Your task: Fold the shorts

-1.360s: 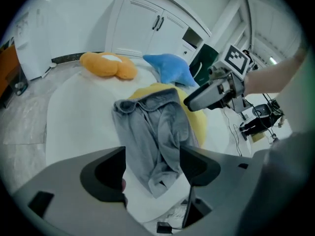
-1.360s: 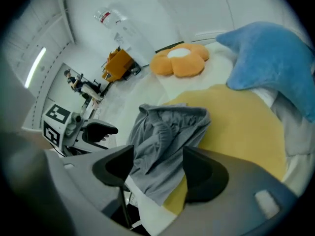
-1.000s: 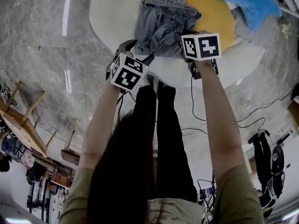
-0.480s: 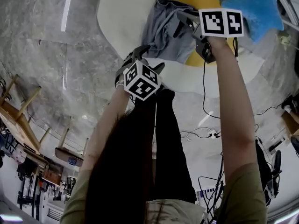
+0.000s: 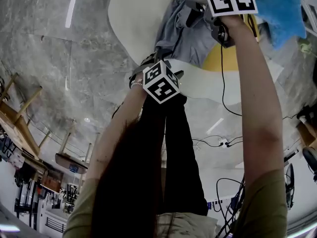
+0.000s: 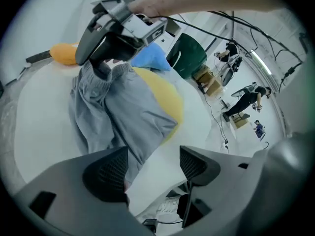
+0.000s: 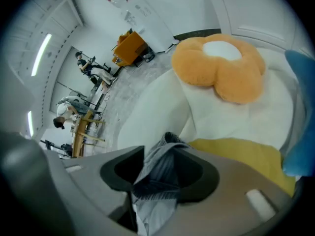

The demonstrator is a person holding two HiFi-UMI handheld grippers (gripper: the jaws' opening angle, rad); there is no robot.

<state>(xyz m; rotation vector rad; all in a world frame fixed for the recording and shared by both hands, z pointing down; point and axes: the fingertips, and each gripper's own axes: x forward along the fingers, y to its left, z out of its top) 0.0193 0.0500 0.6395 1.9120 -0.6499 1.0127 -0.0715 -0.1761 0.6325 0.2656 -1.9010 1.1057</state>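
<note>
The grey shorts (image 5: 184, 29) lay on the round white desk (image 5: 136, 14), draped partly over a yellow cloth (image 5: 225, 58), with their lower end trailing toward the desk's near edge, where the person stood. The right gripper (image 6: 101, 67) had the gathered waistband in its jaws and held that end lifted off the desk, so the fabric hung down from it in loose folds. Its jaws had just been opening a little, yet in the right gripper view a bunched pleat of grey cloth sat pinched between the two dark pads, which stood only a narrow way apart on it. The left gripper (image 6: 152, 170) hovered over the near edge of the desk, pointing steeply down, its jaws spread wide with nothing caught in them. Bare white desk showed in the gap, and the hem of the shorts reached just beside one pad; I could not tell whether it touched. A blue cloth (image 5: 280, 11) lay at the desk's far right, next to the yellow one, and an orange flower-shaped cushion (image 7: 221, 68) with a white centre rested farther in, toward the far edge. Black cables ran from both grippers back along the person's bare forearms, and the marker cube on each gripper faced up toward the head camera. Grey marbled floor (image 5: 59, 58) lay around the desk.
</note>
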